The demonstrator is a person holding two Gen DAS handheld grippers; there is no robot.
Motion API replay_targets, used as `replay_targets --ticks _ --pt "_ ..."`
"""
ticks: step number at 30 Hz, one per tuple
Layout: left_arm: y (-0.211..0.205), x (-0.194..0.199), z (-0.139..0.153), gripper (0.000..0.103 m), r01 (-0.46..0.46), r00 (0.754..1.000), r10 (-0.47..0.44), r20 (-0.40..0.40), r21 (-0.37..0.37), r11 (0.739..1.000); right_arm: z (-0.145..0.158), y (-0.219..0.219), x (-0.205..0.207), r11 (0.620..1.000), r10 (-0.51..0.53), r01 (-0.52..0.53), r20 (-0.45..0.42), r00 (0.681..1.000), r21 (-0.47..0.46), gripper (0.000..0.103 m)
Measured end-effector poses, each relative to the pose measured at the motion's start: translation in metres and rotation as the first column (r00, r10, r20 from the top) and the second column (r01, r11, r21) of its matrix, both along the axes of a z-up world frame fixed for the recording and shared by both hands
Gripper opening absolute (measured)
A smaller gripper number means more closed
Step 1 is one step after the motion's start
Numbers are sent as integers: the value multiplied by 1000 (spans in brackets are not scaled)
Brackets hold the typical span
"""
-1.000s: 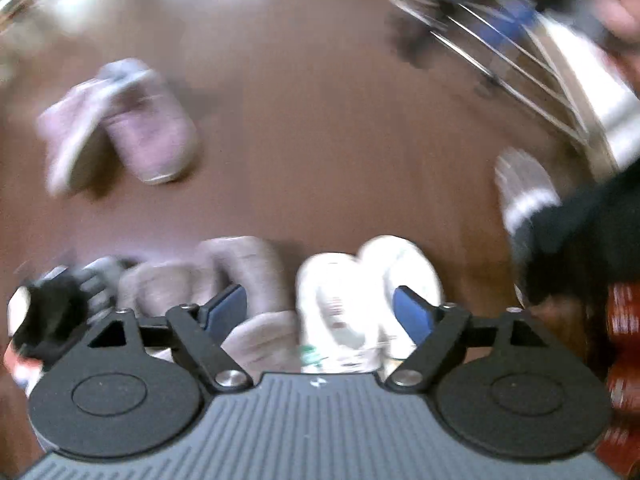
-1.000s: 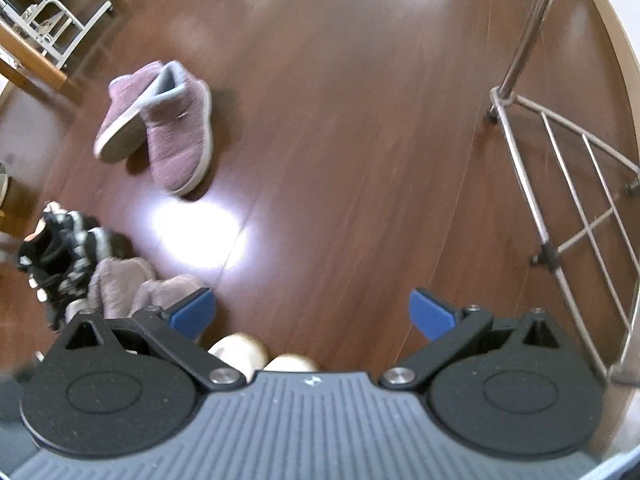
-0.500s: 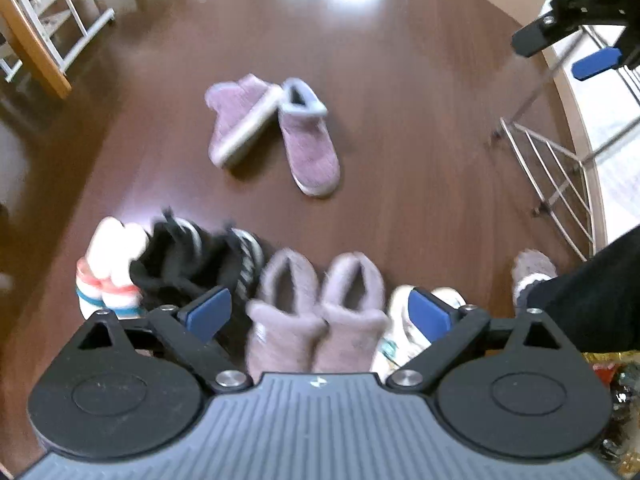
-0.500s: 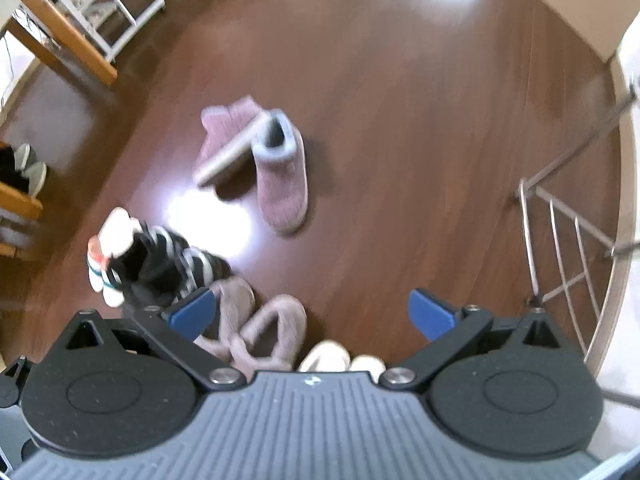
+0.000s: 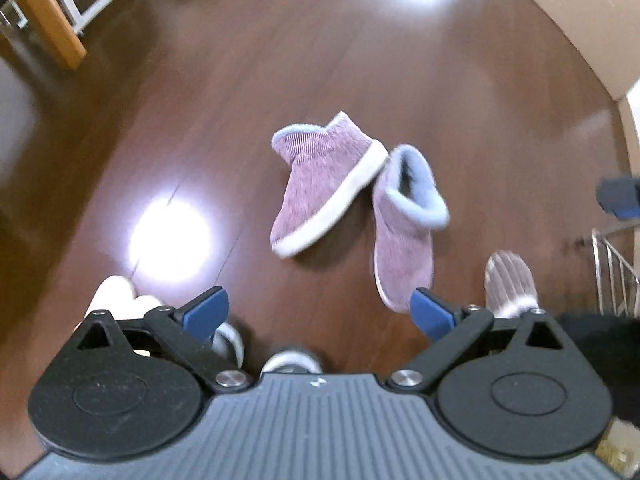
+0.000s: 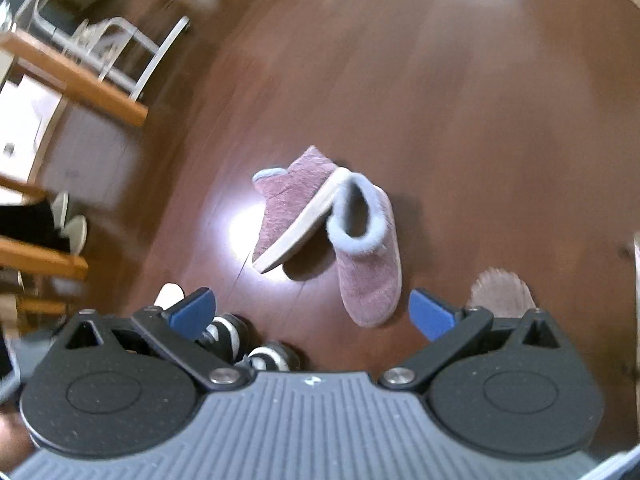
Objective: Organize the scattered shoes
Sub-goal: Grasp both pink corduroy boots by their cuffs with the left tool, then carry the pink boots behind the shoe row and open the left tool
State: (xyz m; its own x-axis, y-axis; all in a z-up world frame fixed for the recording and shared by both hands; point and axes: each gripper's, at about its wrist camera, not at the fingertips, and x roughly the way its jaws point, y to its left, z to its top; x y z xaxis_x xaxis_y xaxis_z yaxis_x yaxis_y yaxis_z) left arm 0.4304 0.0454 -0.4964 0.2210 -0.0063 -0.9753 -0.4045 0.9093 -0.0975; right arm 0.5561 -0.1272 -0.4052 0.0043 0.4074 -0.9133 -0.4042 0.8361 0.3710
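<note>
Pink boots [image 5: 352, 196] lie loose mid-frame on the floor [image 5: 460, 72], one tipped on its side, not yet lined up. Other shoes [image 6: 240, 340] sit at the lower edge. Left gripper [image 5: 320, 312] jaws, just opened wider, and right gripper [image 6: 312, 308] jaws both stand wide, empty.

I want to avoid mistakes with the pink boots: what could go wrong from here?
1. One pink boot lies tipped on its side, its sole leaning against the upright boot; grabbing either may drag or topple the other.
2. The left gripper and right gripper, both open and empty, face the same pair, so they may collide.
3. The person's slippered foot stands close beside the upright boot and could be bumped.
</note>
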Motion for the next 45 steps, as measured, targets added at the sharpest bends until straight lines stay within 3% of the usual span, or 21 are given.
replay_targets --ticks 6,7,10,13,14,16,19,24,26,28,30,32,33,35,36,37,38,39,43,45 --pt "47 64 -140 101 101 995 -101 -7 -13 995 -71 14 30 997 -64 63 -17 998 -41 102" --pt "50 67 -148 101 100 995 -100 -10 -20 995 -82 14 33 996 -76 74 -25 997 -53 102" --pt "69 75 -206 102 70 997 -72 -16 -114 991 -102 19 40 996 -62 60 -22 998 -71 102" --pt "61 73 -219 103 103 994 -98 42 -134 986 -106 28 48 995 21 -20 15 1000 -93 102" --pt "48 73 -216 103 155 987 -150 62 -77 985 -109 25 50 996 3 -4 -15 1000 -86 102" --pt "10 69 -206 92 263 961 -268 67 66 962 -116 21 53 995 -27 21 -62 998 -93 102" --pt "-49 63 -204 82 354 934 -358 -2 162 921 -123 18 57 990 -62 50 -92 994 -130 102" --pt "-112 38 -197 82 372 927 -373 -34 189 909 -122 22 63 992 -74 63 -101 992 -107 102" --pt "-111 27 -173 87 320 944 -329 20 181 930 -120 18 66 993 -74 65 -95 993 -97 102" --pt "-108 23 -155 89 305 944 -323 64 198 931 -120 12 71 992 -95 87 -85 992 -93 102" --pt "-99 29 -126 93 280 934 -307 180 161 946 -121 9 82 987 -138 130 -70 988 -99 102" --pt "-93 41 -120 93 291 926 -315 209 140 947 -122 1 90 978 -182 174 -63 981 -112 102" --pt "-88 59 -123 93 316 922 -328 207 90 945 -124 -2 92 975 -197 189 -67 978 -117 102" --pt "-84 83 -139 93 351 923 -354 152 49 935 -130 -4 96 971 -216 205 -83 973 -123 102" --pt "-85 102 -161 87 396 917 -396 46 -2 918 -133 -4 97 970 -220 208 -95 971 -125 102" --pt "-85 108 -172 80 409 913 -409 2 -14 912 -136 -5 98 970 -224 211 -110 968 -119 102" --pt "-87 116 -189 79 431 897 -433 -85 -39 901 -139 -5 99 970 -227 214 -126 966 -112 102" --pt "-92 121 -209 74 458 864 -468 -184 -93 884 -141 -5 100 970 -230 216 -140 963 -106 102" --pt "-111 110 -221 54 528 810 -548 -210 -145 837 -147 -3 110 969 -233 217 -141 962 -119 102" --pt "-126 90 -218 54 570 783 -585 -210 -133 811 -152 -4 112 966 -231 209 -143 963 -152 102"
